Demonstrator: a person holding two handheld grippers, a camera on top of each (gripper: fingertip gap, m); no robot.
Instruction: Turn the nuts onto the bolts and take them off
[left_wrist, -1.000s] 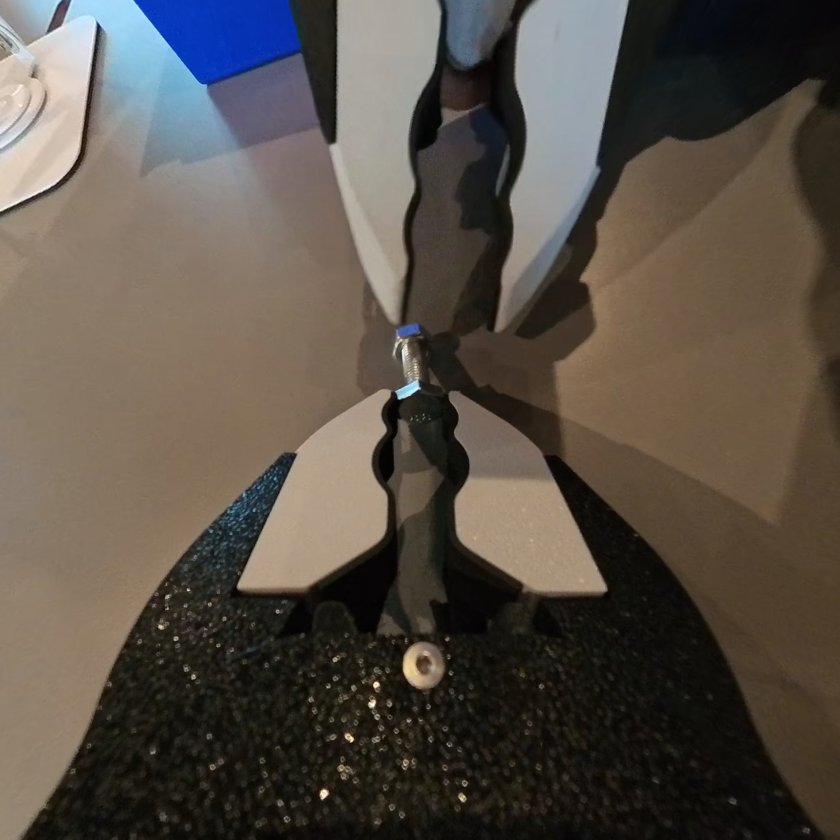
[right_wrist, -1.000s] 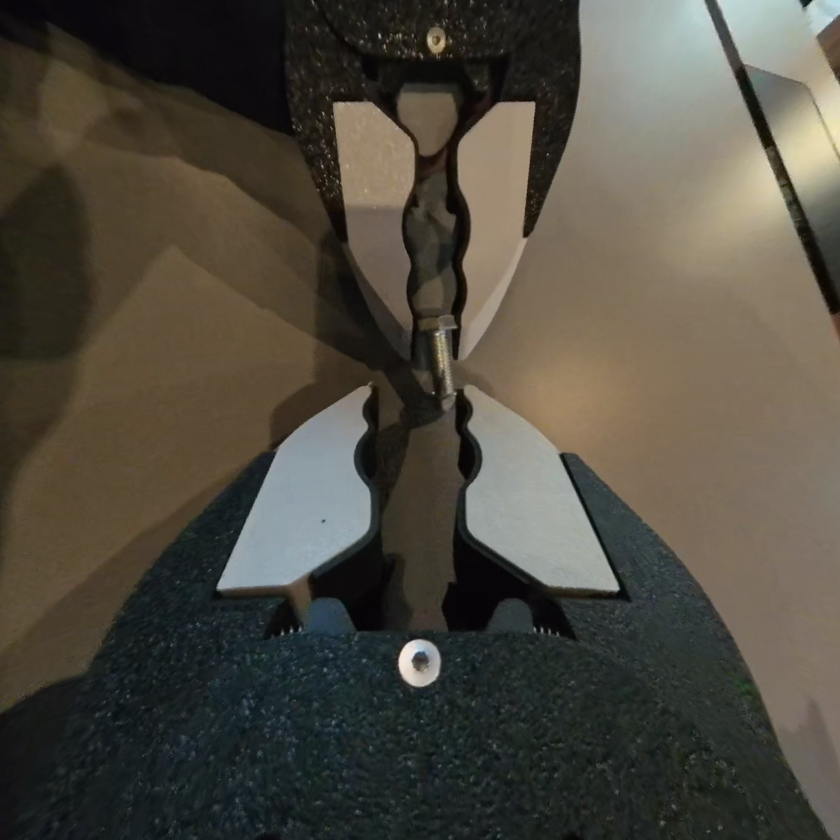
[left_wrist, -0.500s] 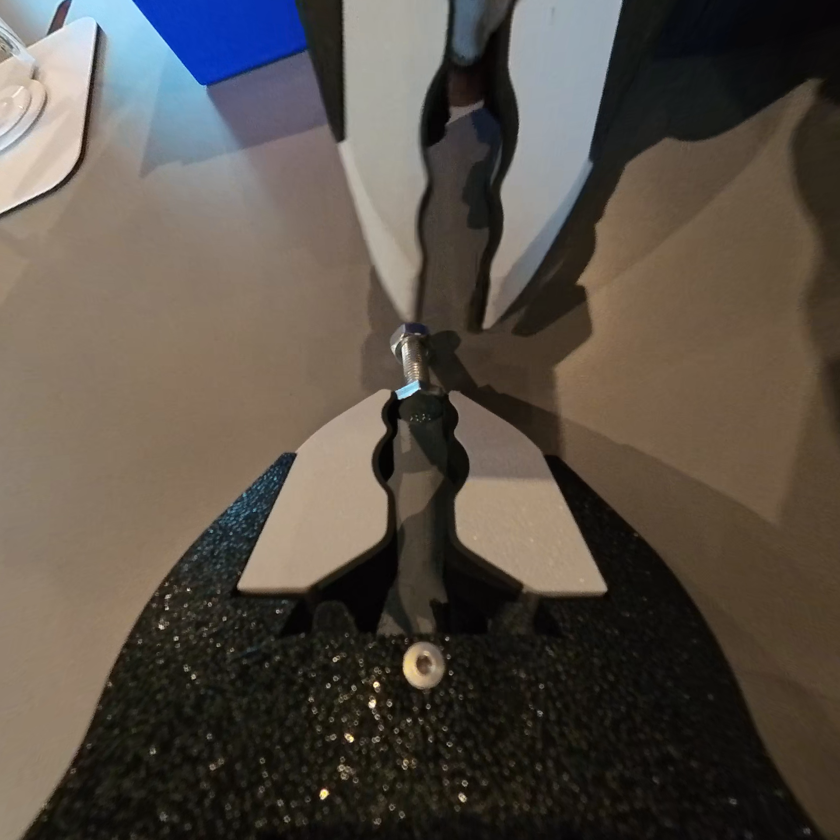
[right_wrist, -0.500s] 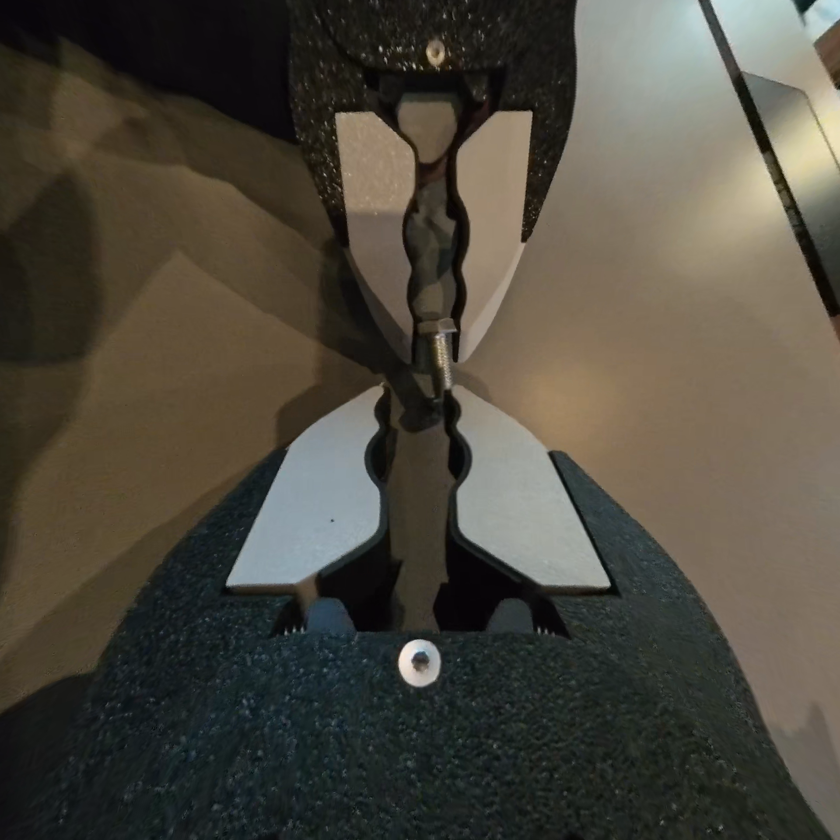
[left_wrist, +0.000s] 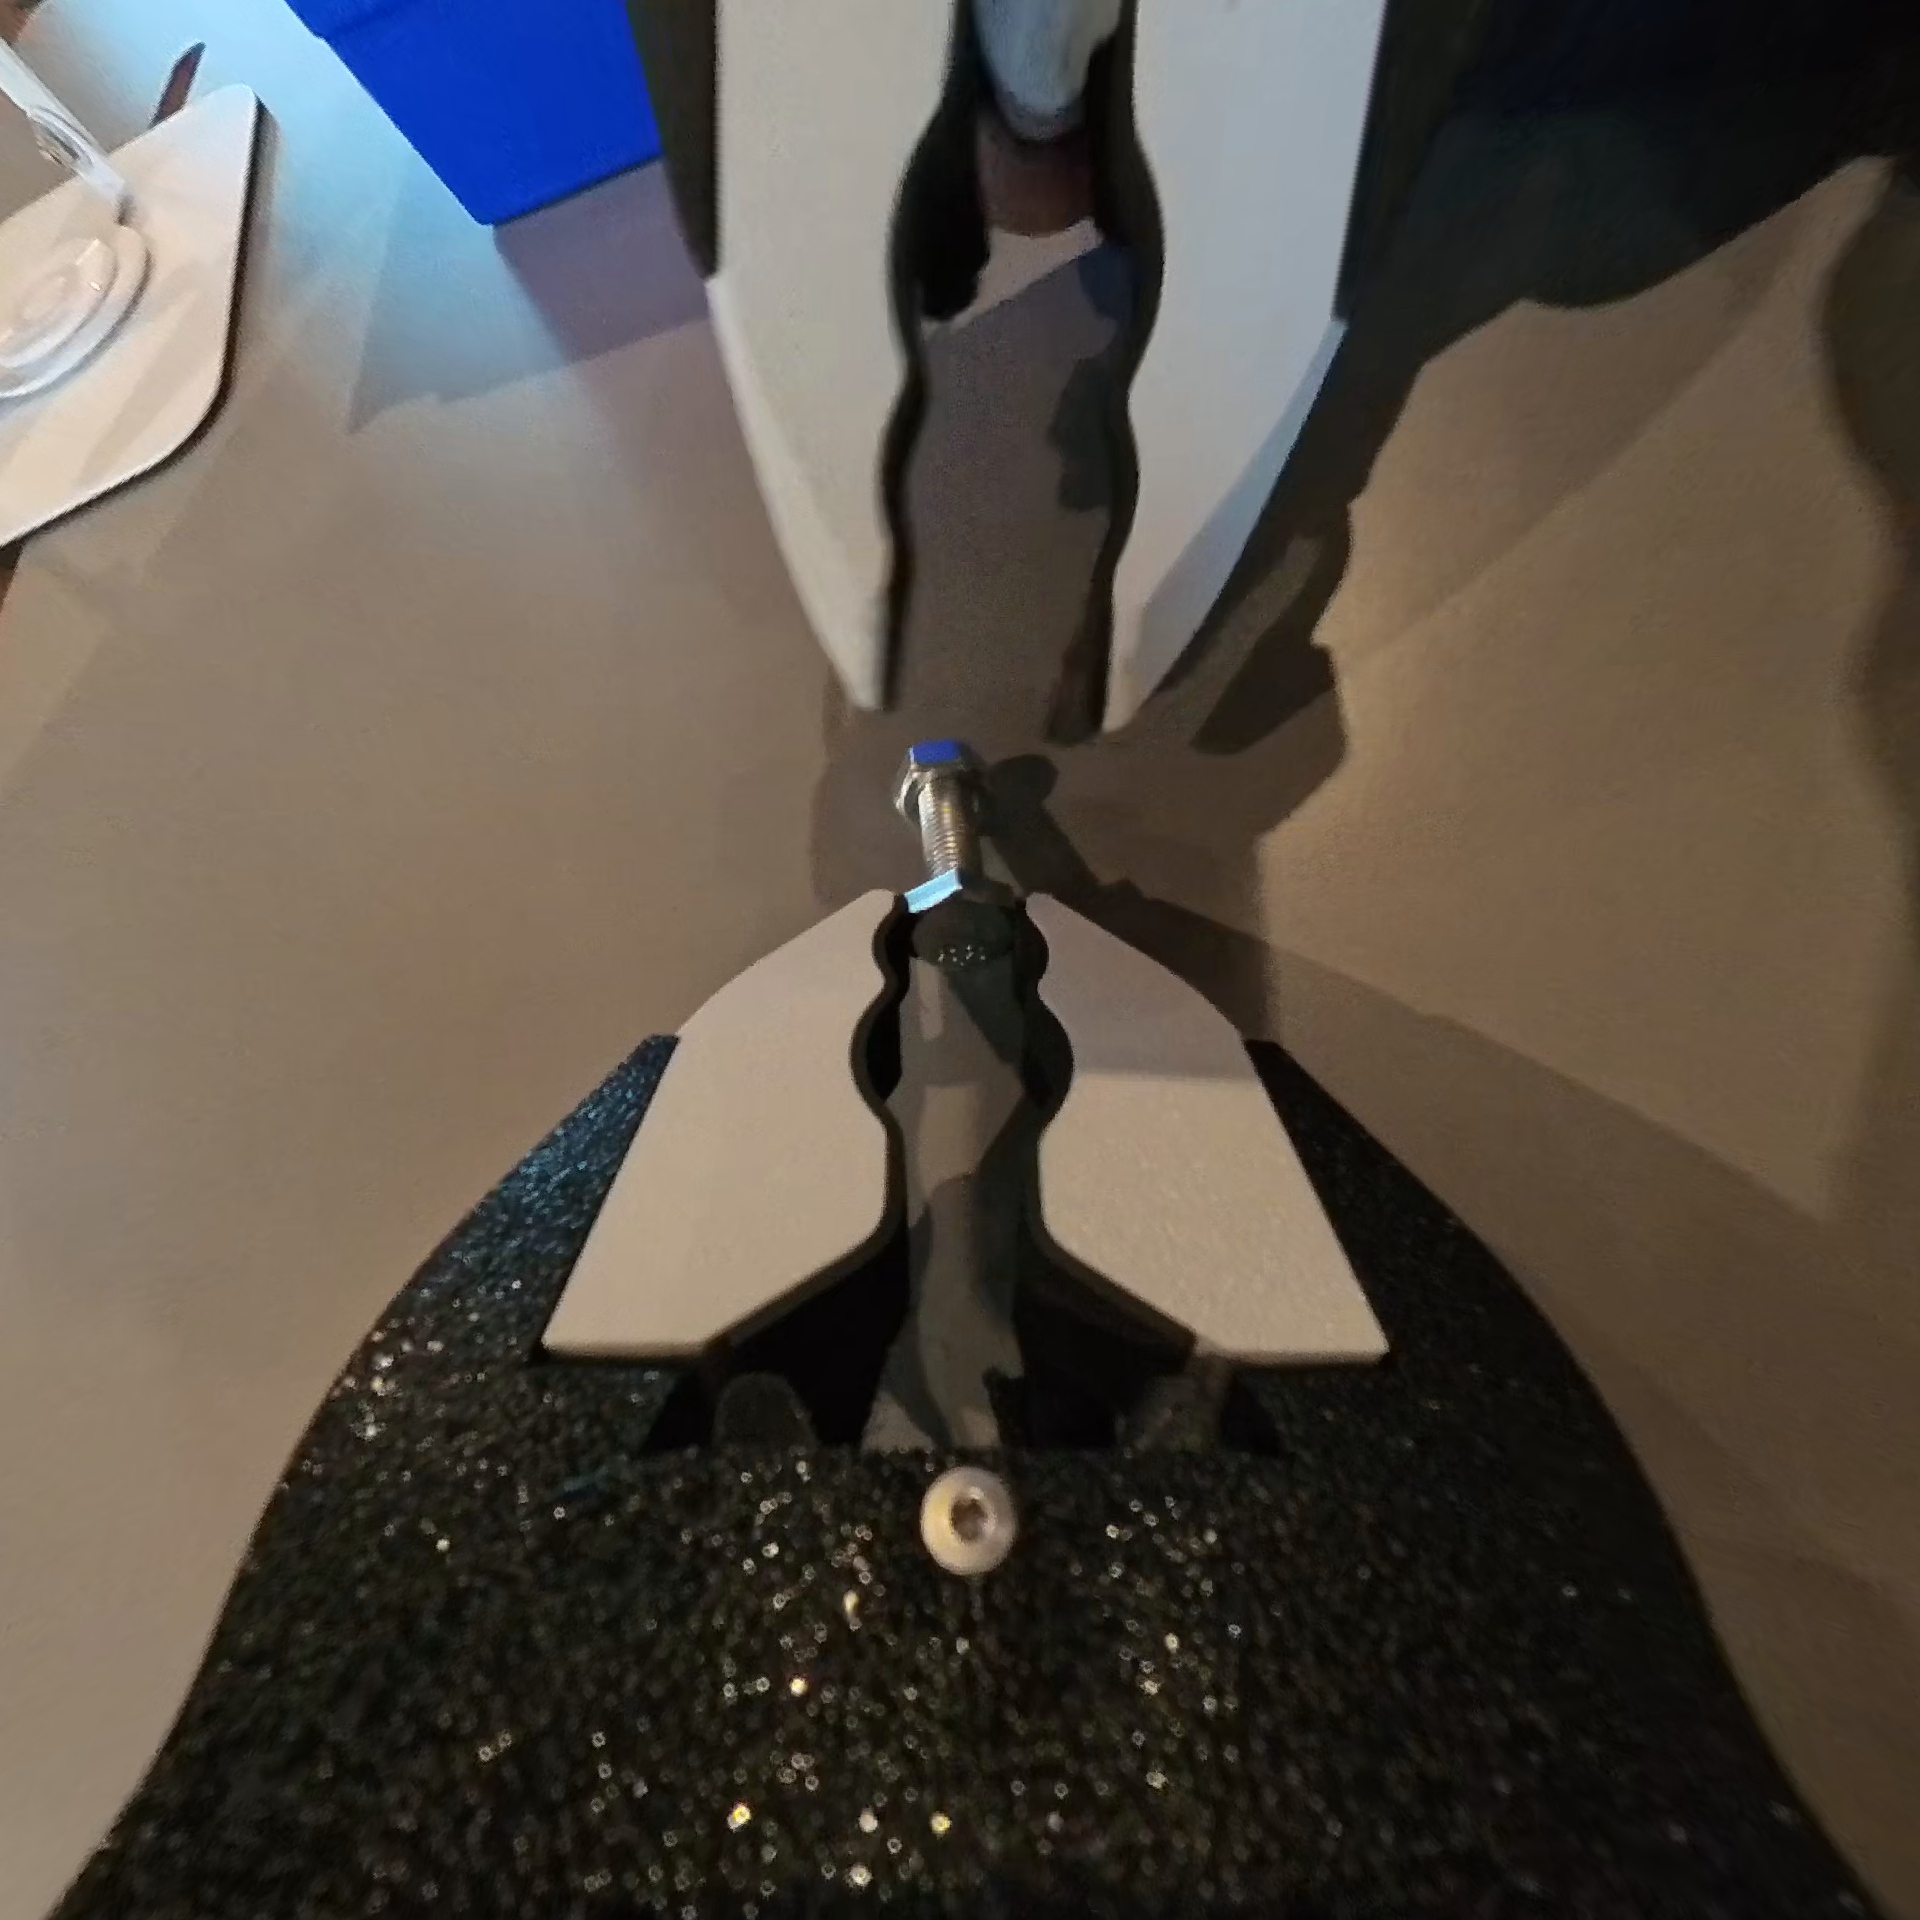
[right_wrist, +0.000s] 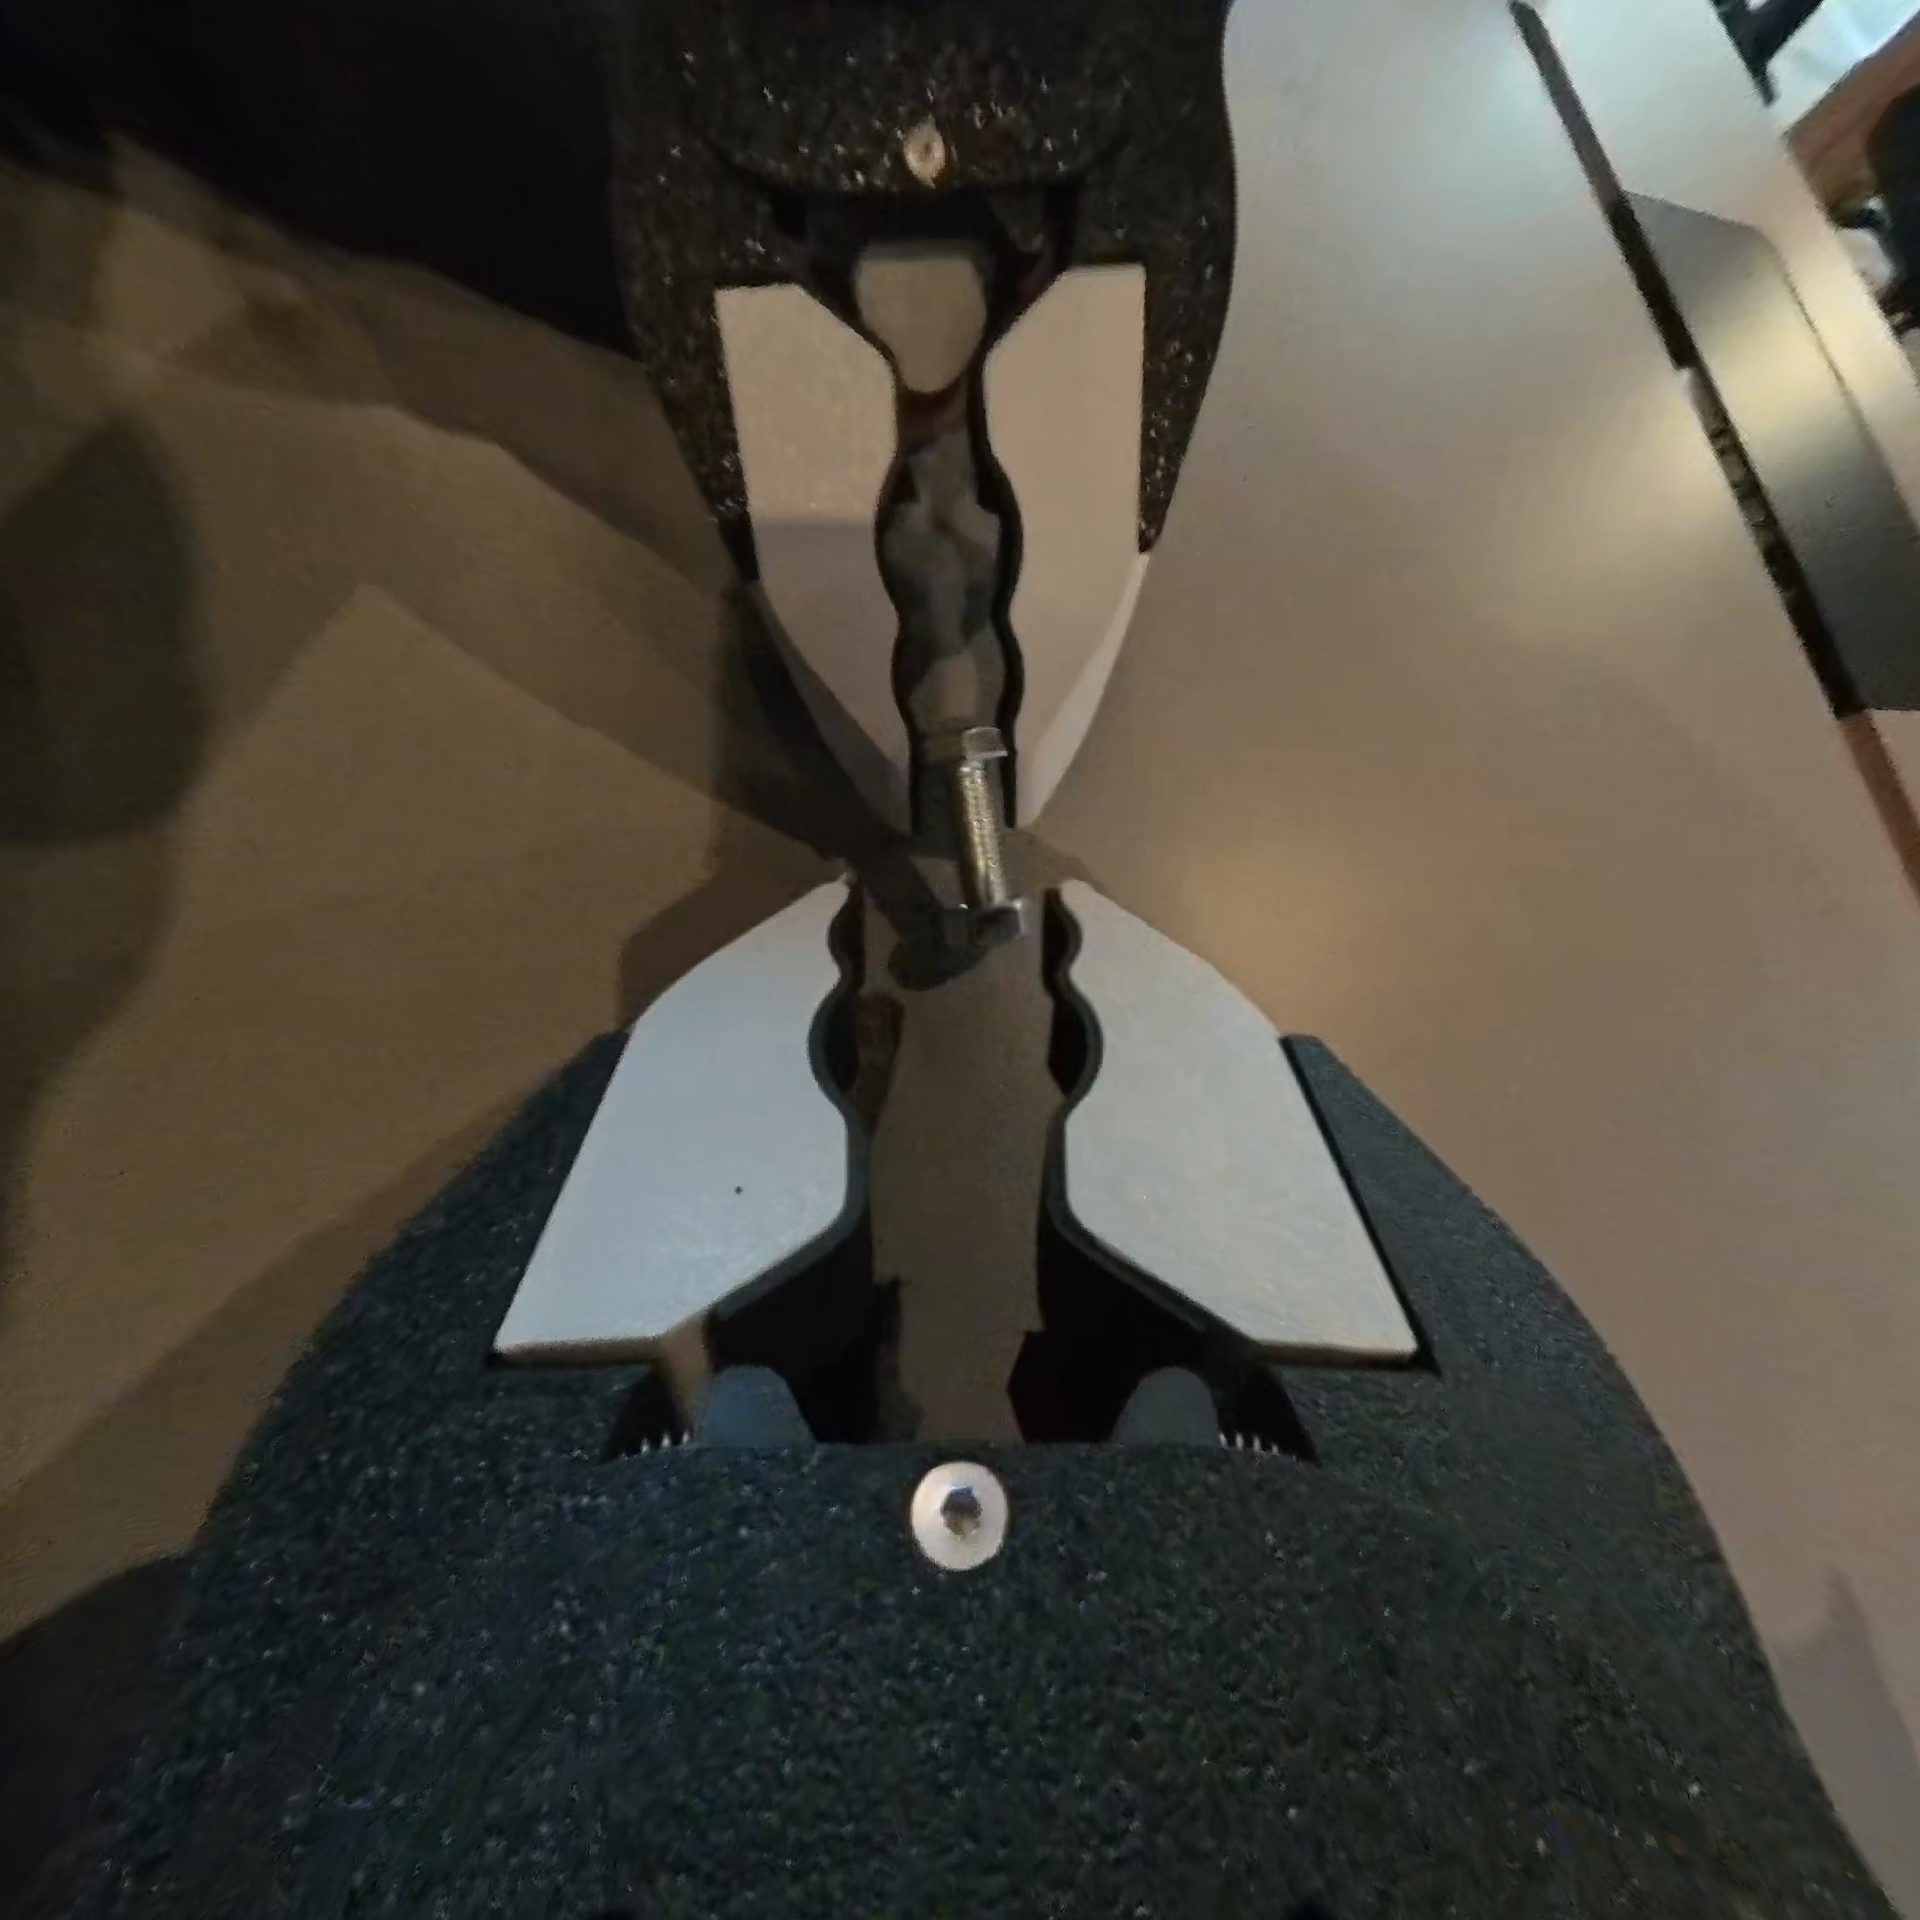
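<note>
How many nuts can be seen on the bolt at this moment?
1. The nut sits at the far end of the bolt, whose head the left gripper clamps. It lies just before the open right gripper. No other nut shows.

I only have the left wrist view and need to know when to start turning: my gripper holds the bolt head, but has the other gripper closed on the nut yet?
Observer: No. In the right wrist view the right gripper is open. The nut on the end of the bolt sits about level with its fingertips, with a clear gap on each side.
Operator: Is anything on that gripper's right that it could bump?
Observer: A dark panel with a black edge lies on the table off to its right, well apart from both grippers.
</note>
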